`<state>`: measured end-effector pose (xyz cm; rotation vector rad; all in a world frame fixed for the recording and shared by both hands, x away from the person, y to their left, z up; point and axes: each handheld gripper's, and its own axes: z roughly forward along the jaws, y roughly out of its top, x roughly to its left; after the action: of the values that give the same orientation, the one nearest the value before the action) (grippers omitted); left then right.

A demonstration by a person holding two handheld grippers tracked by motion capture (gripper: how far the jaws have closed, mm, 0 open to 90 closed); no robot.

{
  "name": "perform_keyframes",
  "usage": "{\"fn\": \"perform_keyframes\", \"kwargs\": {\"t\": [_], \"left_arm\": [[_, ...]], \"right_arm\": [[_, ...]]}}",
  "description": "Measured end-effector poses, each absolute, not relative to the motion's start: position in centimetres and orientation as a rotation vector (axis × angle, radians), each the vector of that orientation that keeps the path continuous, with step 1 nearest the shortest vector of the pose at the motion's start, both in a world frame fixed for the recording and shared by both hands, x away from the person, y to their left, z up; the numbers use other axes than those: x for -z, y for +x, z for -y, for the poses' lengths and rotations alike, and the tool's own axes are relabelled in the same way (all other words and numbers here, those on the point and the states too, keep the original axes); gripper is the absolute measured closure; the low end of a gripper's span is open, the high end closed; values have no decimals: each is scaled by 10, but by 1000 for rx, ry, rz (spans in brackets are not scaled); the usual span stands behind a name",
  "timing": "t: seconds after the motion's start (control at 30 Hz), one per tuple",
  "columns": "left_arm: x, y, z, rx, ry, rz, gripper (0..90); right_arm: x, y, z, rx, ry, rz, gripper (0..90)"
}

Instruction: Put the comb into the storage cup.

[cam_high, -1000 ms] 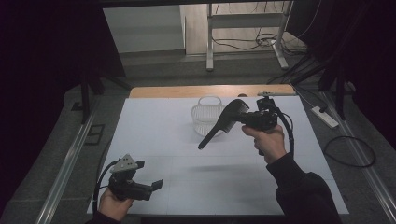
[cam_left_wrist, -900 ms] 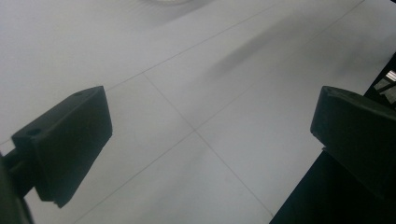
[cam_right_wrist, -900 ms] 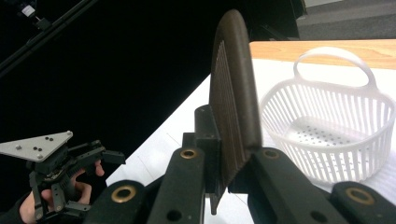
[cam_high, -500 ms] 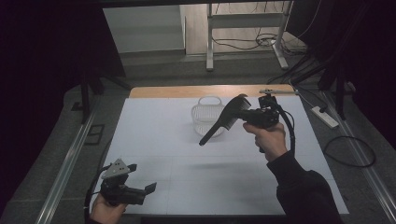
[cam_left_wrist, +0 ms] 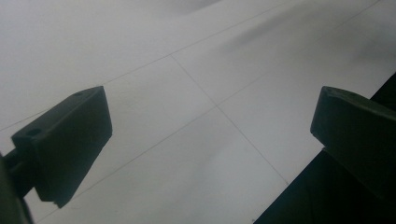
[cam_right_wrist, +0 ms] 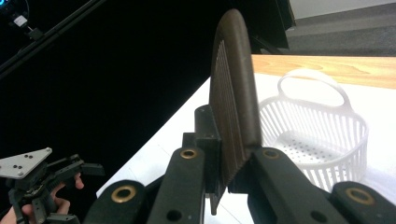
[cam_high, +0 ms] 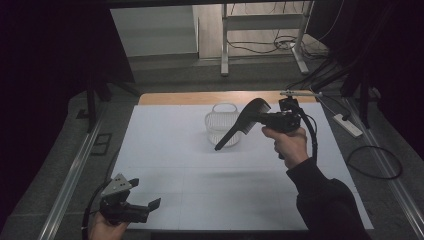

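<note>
A black comb is clamped in the right gripper's fingers above the white basket near the worktop's far edge; lowering in is called for. The left gripper's fingers stand apart.

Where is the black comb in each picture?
High view: the comb is right of the middle, held up by the right gripper, slanting down over the white basket.
Left gripper view: bare white table between its own fingers, with no comb there.
Right gripper view: the comb stands in the middle, clamped between the fingers.
Shared landmark: the white basket, just beyond the comb.
</note>
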<state>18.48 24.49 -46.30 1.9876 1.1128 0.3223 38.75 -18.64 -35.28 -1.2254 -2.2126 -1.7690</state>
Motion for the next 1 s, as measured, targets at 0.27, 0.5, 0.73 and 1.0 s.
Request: {"fn": "perform_keyframes", "kwargs": {"t": [0.27,0.5,0.73,1.0], "left_arm": [[462,182,-255,-317,1959,-1145,0],[462,181,-258,-321,1961,-1146,0],[461,179,-256,-336,1985,-1140,0],[461,178,-254,-349,1999,-1132,0]], "right_arm": [[350,395,188,1782,-1268,2230,858],[347,403,191,1796,-1308,2231,858],[341,412,191,1808,-1343,2236,858],[340,422,190,1812,-1375,2239,858]]}}
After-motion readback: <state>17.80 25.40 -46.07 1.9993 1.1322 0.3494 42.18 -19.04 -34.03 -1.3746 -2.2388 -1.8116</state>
